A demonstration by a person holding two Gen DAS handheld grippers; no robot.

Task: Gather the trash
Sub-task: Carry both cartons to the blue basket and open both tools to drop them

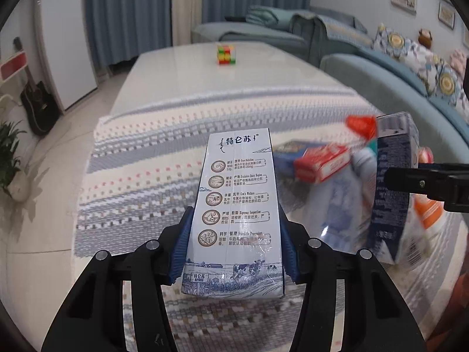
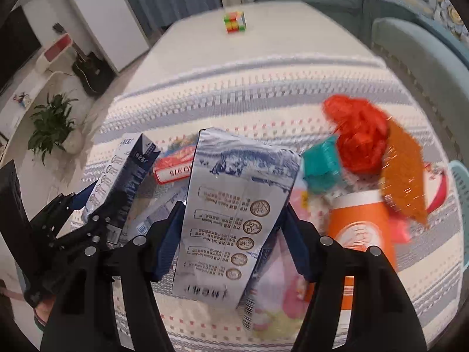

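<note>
Trash pile [image 2: 351,182] on cloth [image 2: 263,88] (table's [image 2: 278,29] near end); cube [image 2: 234,22] behind, on bare tabletop.

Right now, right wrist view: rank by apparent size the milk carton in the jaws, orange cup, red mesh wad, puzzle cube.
1. milk carton, nearest the lens, so inflated
2. orange cup
3. red mesh wad
4. puzzle cube, farthest away
</note>
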